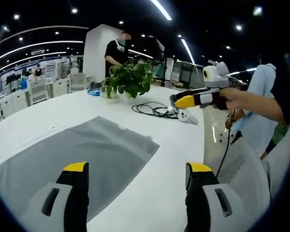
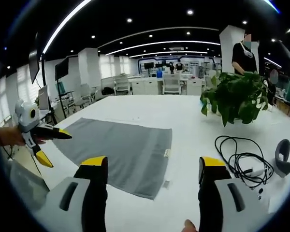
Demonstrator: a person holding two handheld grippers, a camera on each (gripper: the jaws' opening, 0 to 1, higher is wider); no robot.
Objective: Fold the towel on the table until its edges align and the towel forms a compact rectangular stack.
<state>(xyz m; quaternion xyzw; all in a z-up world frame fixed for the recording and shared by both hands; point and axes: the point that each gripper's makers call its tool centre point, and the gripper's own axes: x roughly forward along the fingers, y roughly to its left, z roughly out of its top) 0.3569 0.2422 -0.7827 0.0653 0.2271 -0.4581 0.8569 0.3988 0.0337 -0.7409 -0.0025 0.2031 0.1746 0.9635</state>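
Note:
A grey towel (image 1: 87, 150) lies spread flat on the white table (image 1: 169, 159), with a small tag at its far edge. My left gripper (image 1: 137, 169) hovers open above the towel's near right part, nothing between its jaws. In the right gripper view the towel (image 2: 125, 145) lies ahead and to the left of my right gripper (image 2: 153, 163), which is open and empty over the towel's near corner. A hand holds the right gripper (image 1: 181, 100) above the table at the right of the left gripper view. At the left of the right gripper view, the left gripper (image 2: 53, 146) shows with its jaws apart.
A potted plant (image 2: 237, 99) stands at the far side of the table. A coiled black cable (image 2: 241, 157) with a white power strip (image 1: 186, 116) lies beside it, and a dark object (image 2: 282, 154) sits at the right. A person (image 1: 117, 48) stands behind the plant. A mesh chair (image 1: 241, 169) is off the table edge.

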